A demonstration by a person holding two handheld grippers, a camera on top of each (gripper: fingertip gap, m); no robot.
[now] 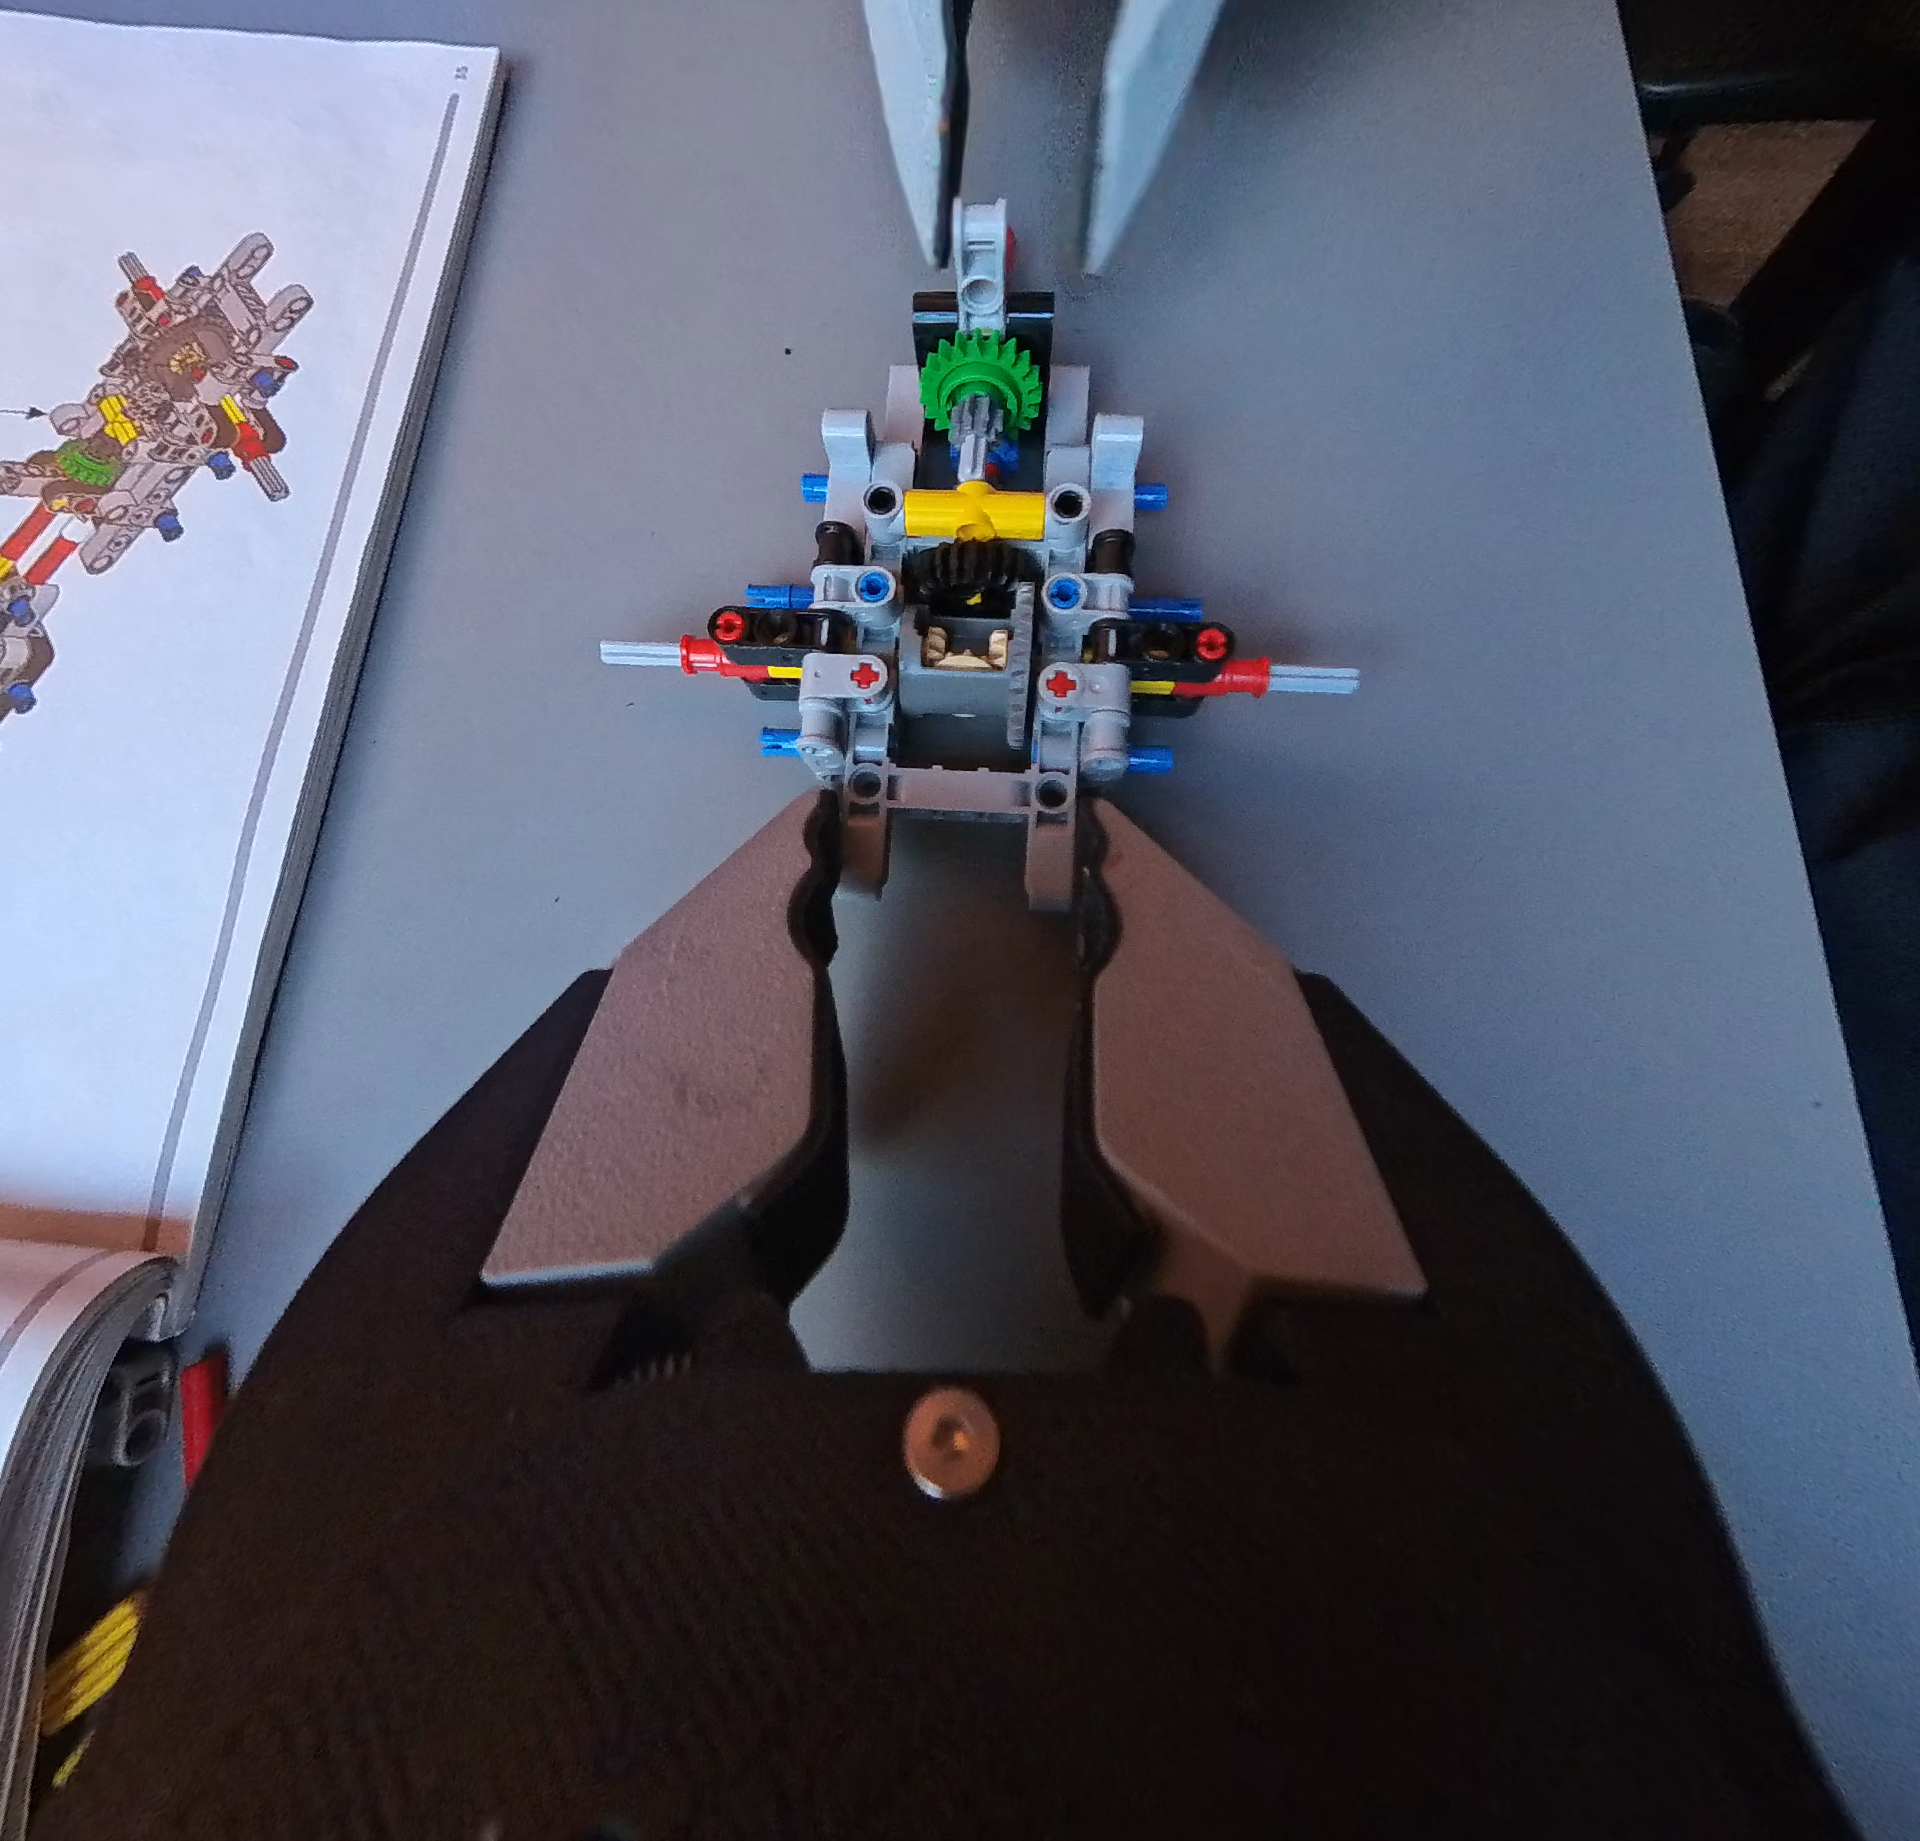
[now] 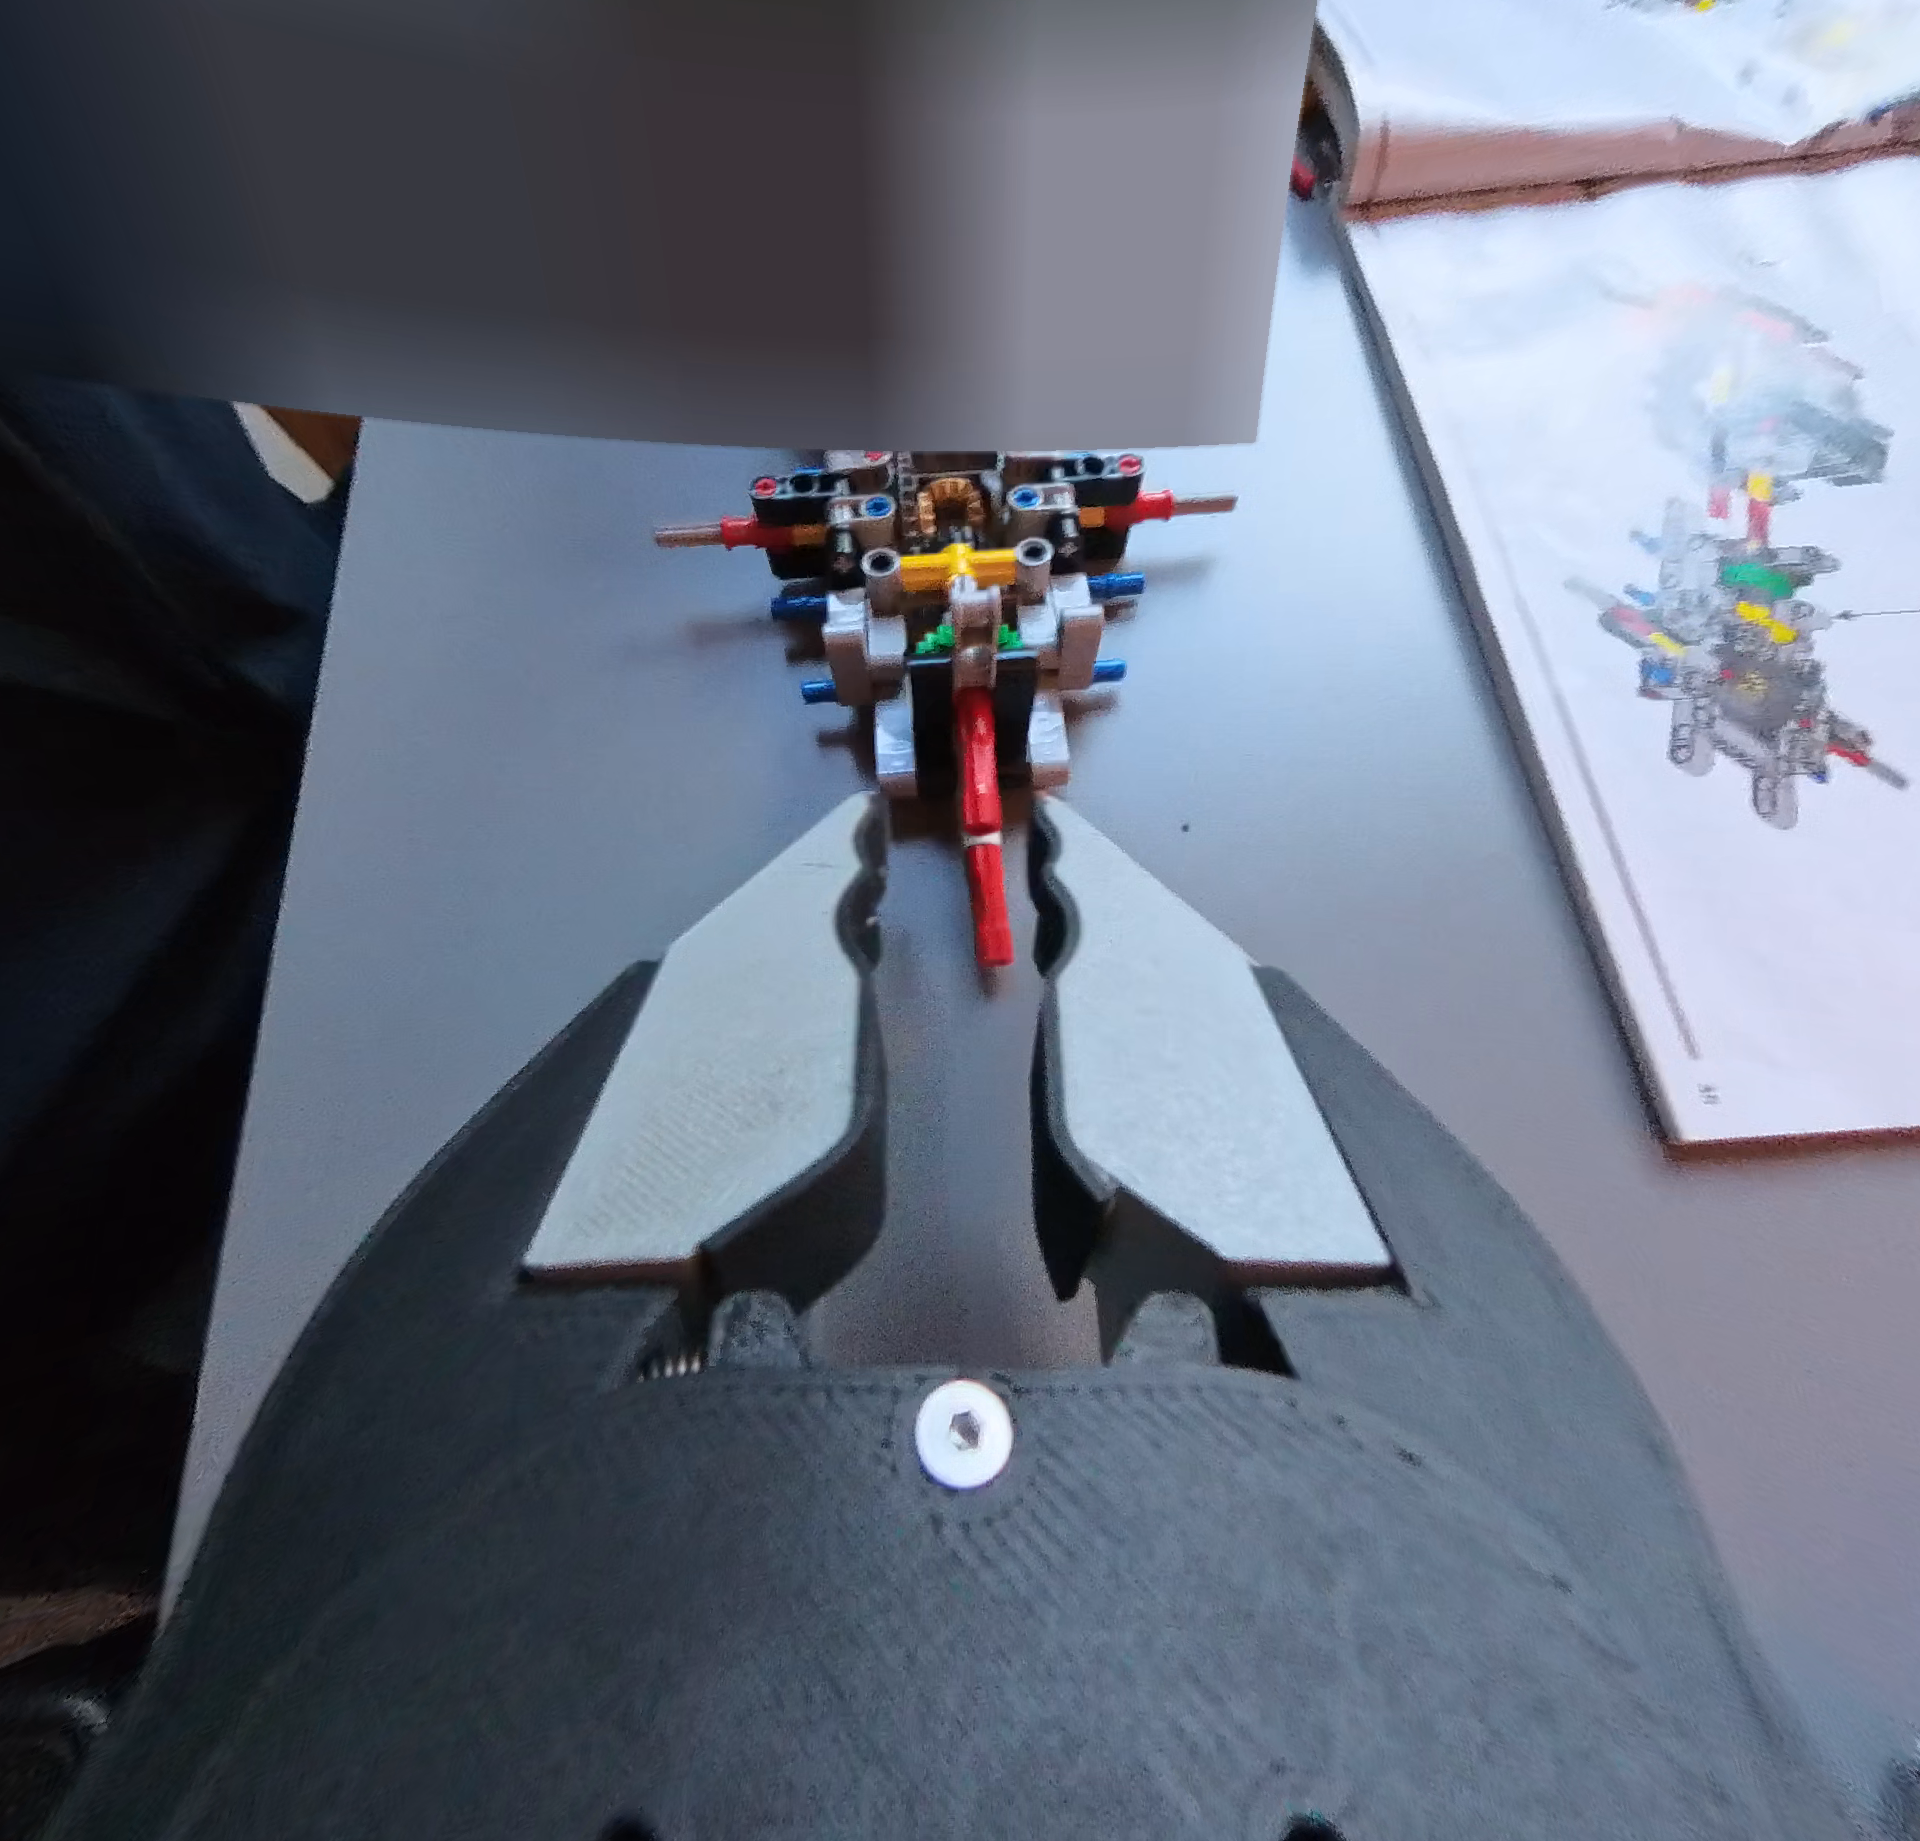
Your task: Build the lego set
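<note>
A grey brick assembly [image 1: 977, 586] with a green gear [image 1: 971, 378], a yellow connector and blue pins lies on the grey table [image 1: 499, 856]. My left gripper [image 1: 961, 825] is shut on the two grey legs of the assembly's near frame, with both pads pressed against them. My right gripper [image 2: 958, 815] is open around a red axle [image 2: 982, 783] that sticks out of the assembly's [image 2: 956, 586] other end, and a gap shows on each side of the axle. The right gripper also shows at the top of the left wrist view [image 1: 1016, 259]. A blurred patch hides the left gripper in the right wrist view.
An open instruction book [image 1: 208, 544] lies beside the assembly and also shows in the right wrist view [image 2: 1662, 648]. Loose parts [image 1: 135, 1396] sit under its lifted pages. The table edge [image 1: 1725, 544] runs along the other side, with a dark floor beyond it. Some 10 cm of space lies between my two pairs of fingers.
</note>
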